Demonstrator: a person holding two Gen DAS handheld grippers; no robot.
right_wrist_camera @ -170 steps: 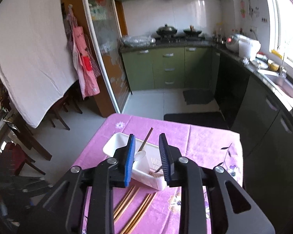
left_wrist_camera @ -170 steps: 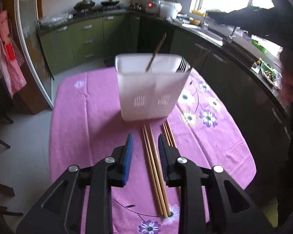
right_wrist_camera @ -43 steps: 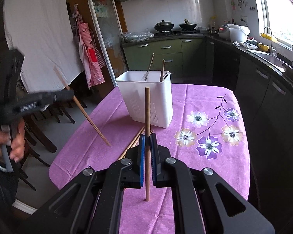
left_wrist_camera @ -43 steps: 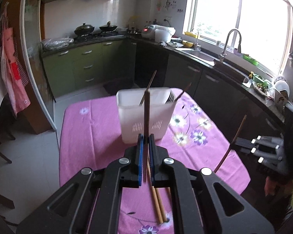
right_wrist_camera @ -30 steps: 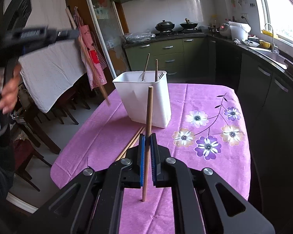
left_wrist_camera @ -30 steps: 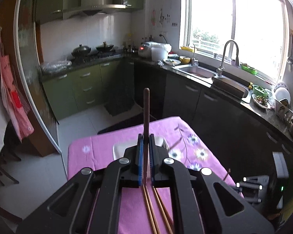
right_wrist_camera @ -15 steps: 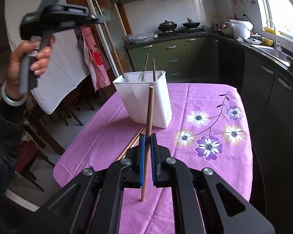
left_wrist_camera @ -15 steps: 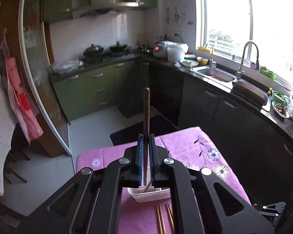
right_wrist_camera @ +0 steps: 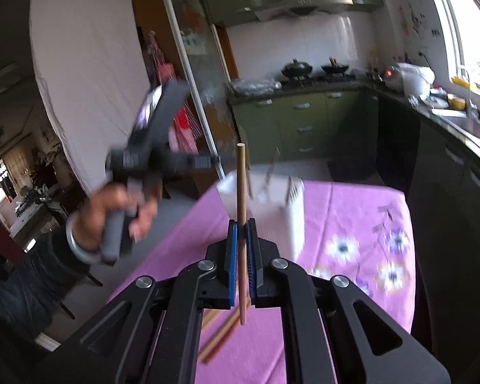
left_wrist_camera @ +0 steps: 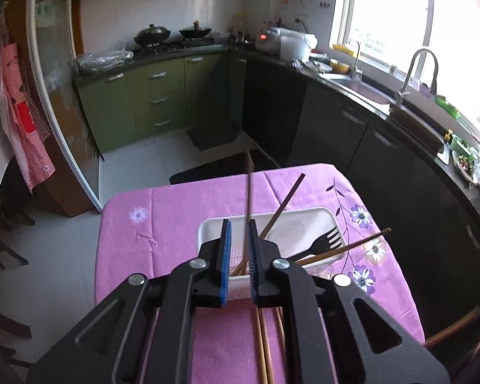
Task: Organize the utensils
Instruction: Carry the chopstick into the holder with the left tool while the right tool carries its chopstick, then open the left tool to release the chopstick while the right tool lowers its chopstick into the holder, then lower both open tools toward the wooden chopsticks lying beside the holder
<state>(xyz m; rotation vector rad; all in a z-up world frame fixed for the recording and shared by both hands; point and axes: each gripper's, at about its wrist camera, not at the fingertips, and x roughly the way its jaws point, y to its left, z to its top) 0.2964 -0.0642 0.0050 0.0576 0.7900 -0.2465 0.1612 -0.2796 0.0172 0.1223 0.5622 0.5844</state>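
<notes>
My left gripper (left_wrist_camera: 239, 259) hangs above the white utensil holder (left_wrist_camera: 208, 225), jaws parted. A blurred chopstick (left_wrist_camera: 249, 204) stands between them, dropping into the holder, touching no pad clearly. The holder contains a dark chopstick (left_wrist_camera: 284, 203), a black fork (left_wrist_camera: 324, 240) and a light chopstick (left_wrist_camera: 345, 248). My right gripper (right_wrist_camera: 240, 256) is shut on a wooden chopstick (right_wrist_camera: 241, 192), held upright in front of the holder (right_wrist_camera: 284, 204). The left gripper also shows in the right wrist view (right_wrist_camera: 214, 160), above the holder.
Several loose chopsticks (left_wrist_camera: 265, 345) lie on the pink flowered tablecloth (left_wrist_camera: 163, 224) near the holder's front; they also show in the right wrist view (right_wrist_camera: 220, 336). Kitchen counters and a sink (left_wrist_camera: 361, 89) run along the far and right sides.
My left gripper has opened and let its chopstick go into the holder. My right gripper has risen and swung toward the holder, chopstick still held.
</notes>
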